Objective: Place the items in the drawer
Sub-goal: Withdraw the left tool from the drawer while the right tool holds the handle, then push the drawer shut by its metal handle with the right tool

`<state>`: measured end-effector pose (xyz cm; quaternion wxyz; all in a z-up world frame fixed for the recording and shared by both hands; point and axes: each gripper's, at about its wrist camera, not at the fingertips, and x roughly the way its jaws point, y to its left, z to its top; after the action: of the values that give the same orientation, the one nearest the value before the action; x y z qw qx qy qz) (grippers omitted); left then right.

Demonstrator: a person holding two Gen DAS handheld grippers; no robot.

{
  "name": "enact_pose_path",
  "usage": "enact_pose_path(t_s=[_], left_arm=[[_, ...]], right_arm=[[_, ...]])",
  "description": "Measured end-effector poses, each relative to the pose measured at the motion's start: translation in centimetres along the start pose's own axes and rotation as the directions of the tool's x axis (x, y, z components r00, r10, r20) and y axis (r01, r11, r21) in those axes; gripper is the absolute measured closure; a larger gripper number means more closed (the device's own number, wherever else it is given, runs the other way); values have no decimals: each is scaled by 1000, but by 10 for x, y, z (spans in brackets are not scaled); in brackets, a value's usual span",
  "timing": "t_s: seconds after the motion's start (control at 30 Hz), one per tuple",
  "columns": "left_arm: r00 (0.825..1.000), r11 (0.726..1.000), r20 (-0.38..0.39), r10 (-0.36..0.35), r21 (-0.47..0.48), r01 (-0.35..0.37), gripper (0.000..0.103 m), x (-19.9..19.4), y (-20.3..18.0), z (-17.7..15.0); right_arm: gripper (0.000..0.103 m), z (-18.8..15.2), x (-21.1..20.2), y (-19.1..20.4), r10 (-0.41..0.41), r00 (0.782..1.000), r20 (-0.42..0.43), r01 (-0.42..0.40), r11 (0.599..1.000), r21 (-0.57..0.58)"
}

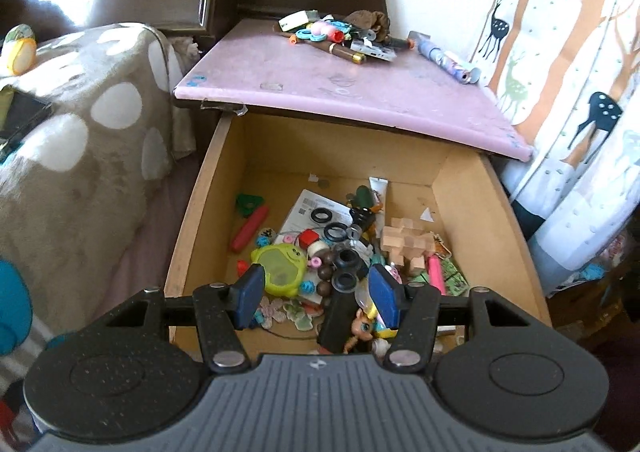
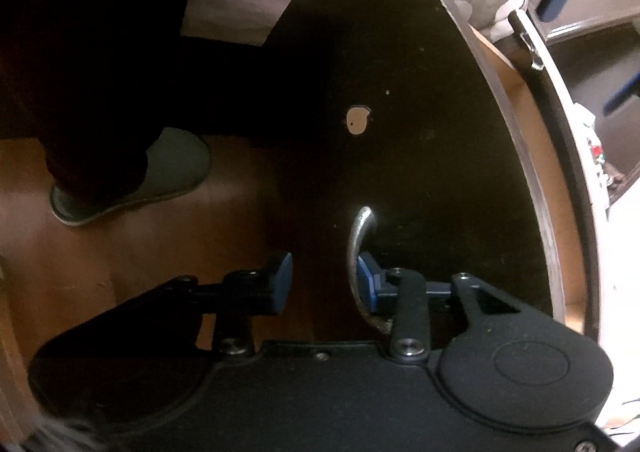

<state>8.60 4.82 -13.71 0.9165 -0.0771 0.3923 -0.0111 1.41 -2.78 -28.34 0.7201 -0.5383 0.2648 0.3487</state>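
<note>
The wooden drawer is pulled out under a pink tabletop and holds many small toys, among them a green frog toy, a red crayon and a wooden puzzle. A pile of items lies at the back of the tabletop. My left gripper is open and empty above the drawer's front. My right gripper is open at the dark drawer front; its right finger sits behind the metal handle, the left finger is outside it.
A spotted beige blanket covers a bed on the left. A curtain with trees and deer hangs on the right. A foot in a grey slipper stands on the brown floor beside the drawer front.
</note>
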Motion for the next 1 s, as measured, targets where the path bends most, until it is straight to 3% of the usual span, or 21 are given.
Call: enact_pose_path(t_s=[0.1, 0.27, 0.5, 0.77, 1.0], left_arm=[[999, 1000, 38, 26, -3, -26, 47, -15, 0, -11], [995, 999, 92, 24, -43, -20, 47, -40, 4, -31], [988, 999, 154, 17, -40, -11, 47, -69, 12, -52], [982, 999, 186, -34, -13, 38, 47, -68, 18, -54], [982, 997, 179, -67, -13, 71, 47, -62, 19, -53]], right_arm=[[74, 1, 2, 3, -30, 999, -14, 30, 1000, -10], [95, 1, 2, 1, -77, 997, -18, 77, 997, -20], [100, 1, 5, 7, -121, 993, -15, 119, 990, -73], [103, -4, -6, 8, -212, 977, 13, 213, 973, -93], [103, -6, -7, 8, -222, 975, 18, 222, 971, -89]])
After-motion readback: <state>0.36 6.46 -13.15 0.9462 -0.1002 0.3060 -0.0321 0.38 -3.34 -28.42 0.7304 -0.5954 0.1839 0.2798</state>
